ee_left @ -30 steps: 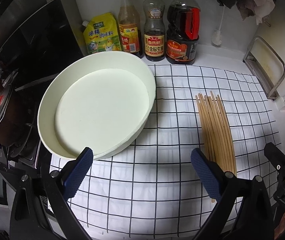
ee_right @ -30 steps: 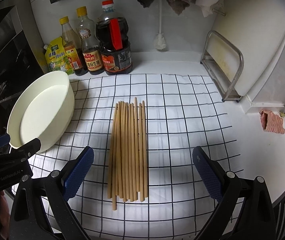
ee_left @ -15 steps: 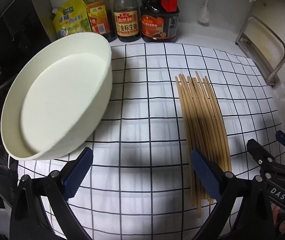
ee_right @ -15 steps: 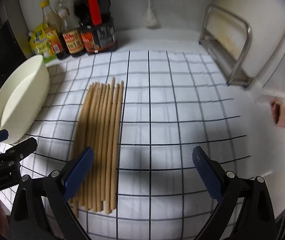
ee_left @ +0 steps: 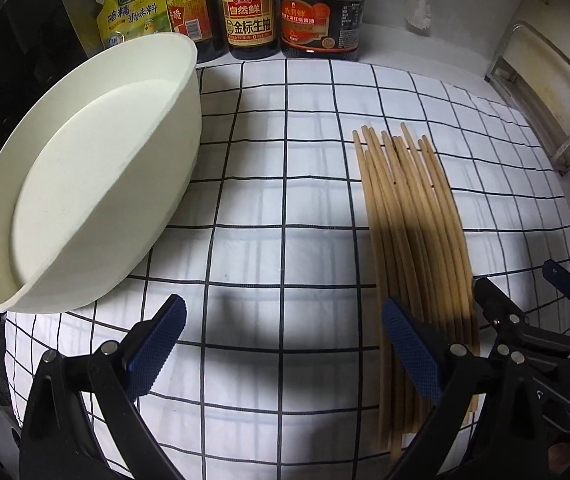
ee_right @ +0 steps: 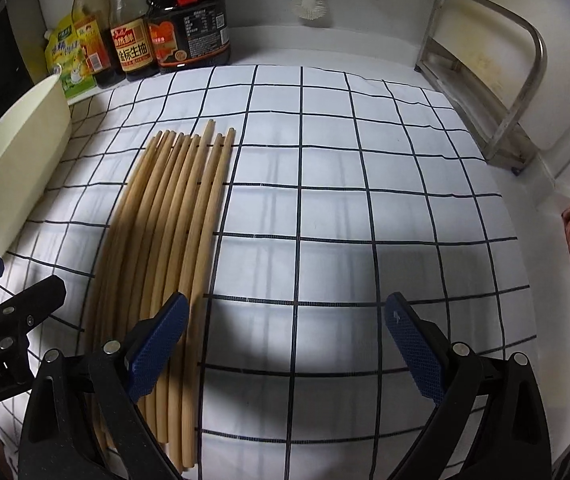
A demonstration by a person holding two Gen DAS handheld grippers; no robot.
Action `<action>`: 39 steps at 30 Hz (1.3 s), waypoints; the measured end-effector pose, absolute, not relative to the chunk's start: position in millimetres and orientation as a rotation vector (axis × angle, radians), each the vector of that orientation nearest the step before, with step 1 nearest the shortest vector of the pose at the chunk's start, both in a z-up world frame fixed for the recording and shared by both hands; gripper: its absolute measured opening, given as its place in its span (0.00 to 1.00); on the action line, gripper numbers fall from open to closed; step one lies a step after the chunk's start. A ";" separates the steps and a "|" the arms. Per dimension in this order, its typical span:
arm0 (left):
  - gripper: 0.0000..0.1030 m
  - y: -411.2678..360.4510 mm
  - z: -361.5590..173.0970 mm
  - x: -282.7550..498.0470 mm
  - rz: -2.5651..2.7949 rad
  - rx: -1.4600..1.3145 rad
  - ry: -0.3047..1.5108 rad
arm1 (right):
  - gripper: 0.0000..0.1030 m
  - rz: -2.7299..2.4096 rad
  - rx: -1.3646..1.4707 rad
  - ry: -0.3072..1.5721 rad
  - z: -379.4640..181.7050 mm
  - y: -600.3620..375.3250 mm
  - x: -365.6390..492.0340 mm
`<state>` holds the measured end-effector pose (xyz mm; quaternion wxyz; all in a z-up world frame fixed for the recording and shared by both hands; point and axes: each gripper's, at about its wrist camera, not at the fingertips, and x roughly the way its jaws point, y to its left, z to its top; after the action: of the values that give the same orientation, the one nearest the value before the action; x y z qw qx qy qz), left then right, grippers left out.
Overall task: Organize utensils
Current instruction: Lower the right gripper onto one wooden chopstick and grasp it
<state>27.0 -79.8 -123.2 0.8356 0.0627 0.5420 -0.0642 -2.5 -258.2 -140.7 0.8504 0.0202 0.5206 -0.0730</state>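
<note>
Both grippers hung low over the desk with their blue-padded fingers spread wide and nothing between them: the left gripper (ee_left: 283, 348) hovered above the checked cloth (ee_left: 285, 184) between the bowl and the chopsticks, and the right gripper (ee_right: 285, 344) sat just to the right of the chopsticks, its left pad (ee_right: 157, 344) overlapping the near ends of the bundle in the view. Wooden chopsticks (ee_left: 409, 232) lay side by side in a loose flat row on the cloth, running away from the cameras, their far tips slightly uneven. Left of them, apart from the row, stood a wide cream bowl (ee_left: 157, 184), empty inside. Along the back wall stood several sauce bottles (ee_left: 250, 12) and a yellow seasoning pouch (ee_left: 133, 12). A metal rack (ee_right: 489, 92) stood at the right.
</note>
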 end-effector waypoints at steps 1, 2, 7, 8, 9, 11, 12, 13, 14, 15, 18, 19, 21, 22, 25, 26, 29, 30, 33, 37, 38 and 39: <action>0.94 -80.0 -124.4 27.2 -0.133 0.136 1.150 | 0.92 -0.155 0.036 1.101 -142.7 -258.0 -1.9; 0.94 -80.4 -125.7 26.7 -0.133 0.137 1.152 | 0.92 -0.160 0.031 1.096 -143.5 -257.2 -1.2; 0.94 -82.9 -128.6 25.0 -0.148 0.131 1.151 | 0.91 -0.158 0.015 1.079 -143.4 -256.7 -0.8; 0.94 -83.9 -129.1 24.9 -0.150 0.133 1.149 | 0.91 -0.158 0.013 1.078 -143.3 -257.2 -0.3; 0.94 -84.7 -129.7 25.0 -0.153 0.134 1.148 | 0.91 -0.155 0.015 1.079 -143.4 -257.8 0.0; 0.94 -86.3 -130.8 25.1 -0.153 0.137 1.147 | 0.91 -0.151 0.013 1.079 -143.3 -257.5 -0.8; 0.94 -85.5 -131.3 24.8 -0.153 0.132 1.146 | 0.91 -0.150 0.012 1.078 -143.2 -257.5 -0.8; 0.94 -84.6 -132.1 25.0 -0.153 0.126 1.147 | 0.91 -0.146 0.011 1.080 -143.3 -257.1 -0.3; 0.94 -83.8 -132.9 25.8 -0.152 0.121 1.149 | 0.91 -0.143 0.006 1.088 -144.0 -256.3 0.4; 0.94 -83.5 -133.2 26.0 -0.150 0.119 1.150 | 0.91 -0.140 0.002 1.091 -144.5 -255.2 0.7; 0.94 -82.5 -132.1 25.2 -0.153 0.109 1.145 | 0.91 -0.143 -0.036 1.110 -147.0 -251.5 1.6; 0.94 -83.3 -132.1 25.0 -0.153 0.113 1.143 | 0.91 -0.142 -0.036 1.103 -146.9 -251.6 0.7; 0.94 -84.8 -131.9 23.9 -0.156 0.119 1.141 | 0.91 -0.141 -0.020 1.104 -147.9 -255.7 0.4; 0.94 -85.4 -132.1 23.7 -0.157 0.120 1.141 | 0.91 -0.147 -0.016 1.102 -148.1 -258.3 -0.1; 0.94 -88.0 -134.6 23.8 -0.160 0.126 1.146 | 0.91 -0.161 -0.011 1.099 -147.7 -265.7 -1.5; 0.94 -88.8 -135.7 24.0 -0.159 0.129 1.148 | 0.91 -0.164 -0.007 1.099 -147.3 -267.8 -2.1; 0.94 -90.3 -139.9 25.9 -0.159 0.135 1.152 | 0.91 -0.175 -0.004 1.098 -146.7 -274.4 -3.9; 0.94 -90.7 -140.5 26.2 -0.162 0.132 1.148 | 0.91 -0.177 -0.003 1.098 -146.7 -276.0 -4.5; 0.95 -93.3 -141.2 26.5 -0.159 0.148 1.138 | 0.91 -0.179 -0.009 1.094 -146.3 -278.6 -6.5; 0.94 -94.4 -145.3 29.9 -0.140 0.171 1.143 | 0.91 -0.177 -0.024 1.086 -145.8 -277.2 -7.4; 0.95 -94.3 -145.7 30.2 -0.140 0.169 1.139 | 0.91 -0.177 -0.026 1.084 -145.8 -276.7 -7.2; 0.94 -93.8 -145.9 30.5 -0.141 0.167 1.136 | 0.91 -0.175 -0.028 1.079 -146.0 -275.6 -6.8</action>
<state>30.5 -93.8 -145.9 0.8373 0.0789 0.5370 -0.0666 -6.8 -275.6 -146.0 0.8542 -0.0135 0.5131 -0.0830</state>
